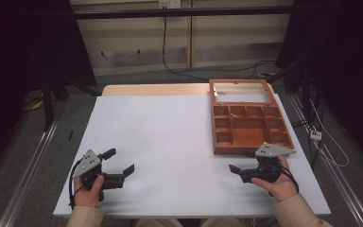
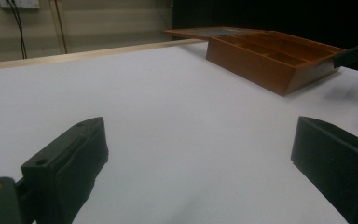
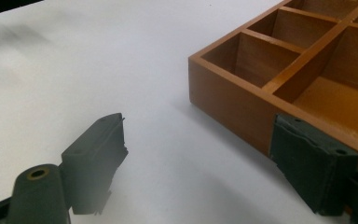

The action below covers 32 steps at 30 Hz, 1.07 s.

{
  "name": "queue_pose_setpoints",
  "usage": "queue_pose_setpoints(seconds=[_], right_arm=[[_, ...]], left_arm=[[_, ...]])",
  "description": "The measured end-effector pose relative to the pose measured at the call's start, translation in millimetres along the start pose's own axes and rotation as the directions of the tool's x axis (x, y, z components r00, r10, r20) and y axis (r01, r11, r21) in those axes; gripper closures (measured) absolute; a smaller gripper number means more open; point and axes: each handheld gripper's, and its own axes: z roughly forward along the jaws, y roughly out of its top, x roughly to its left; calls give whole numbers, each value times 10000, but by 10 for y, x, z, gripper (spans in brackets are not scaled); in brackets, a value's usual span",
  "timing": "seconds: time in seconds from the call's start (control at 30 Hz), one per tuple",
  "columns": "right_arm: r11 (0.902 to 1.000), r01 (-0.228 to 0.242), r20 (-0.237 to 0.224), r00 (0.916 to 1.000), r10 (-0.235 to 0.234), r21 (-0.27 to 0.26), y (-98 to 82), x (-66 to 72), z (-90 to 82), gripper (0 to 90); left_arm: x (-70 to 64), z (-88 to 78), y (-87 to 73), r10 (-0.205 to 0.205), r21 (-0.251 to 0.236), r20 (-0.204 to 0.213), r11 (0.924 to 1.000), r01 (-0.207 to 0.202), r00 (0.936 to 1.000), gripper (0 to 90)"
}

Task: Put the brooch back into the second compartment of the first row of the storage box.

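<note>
Resting near the desk's [image 1: 179, 127] front left corner, left gripper [image 1: 121, 164] in the person's left hand [image 1: 89, 189], jaws spread wide and released, nothing between them, pointing across the bare white top toward the right; seen along its own view as two black jaws far apart [image 2: 200, 154] with only white surface in the gap. Lying farther right, toward the back right corner, wooden tray [image 1: 250, 137], reddish-brown, flat on the desk, split into small compartments round a larger middle one, all seemingly bare; hinged lid [image 1: 240, 91] thrown back beyond it, reaching the desk's back edge. Seen from the left gripper view as a low orange-brown box [image 2: 265, 65] far off at the right. Hovering just at the tray's front edge, near the desk's front right corner, right gripper [image 1: 242, 161] in the right hand [image 1: 279, 182], fingers parted and released, gripping nothing. Shown in its own view with one jaw over white desk and the other low against the tray's front wall [image 3: 233, 107], at its corner compartment; touching or just clear, cannot tell.
</note>
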Motion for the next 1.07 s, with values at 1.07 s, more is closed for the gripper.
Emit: queue_pose_setpoints(seconds=[1.07], right_arm=[[9999, 104, 171, 9998, -106, 124, -220, -22, -65, 173]], left_arm=[[-4, 11, -5, 27, 91, 61, 10000, -27, 10000, 35]])
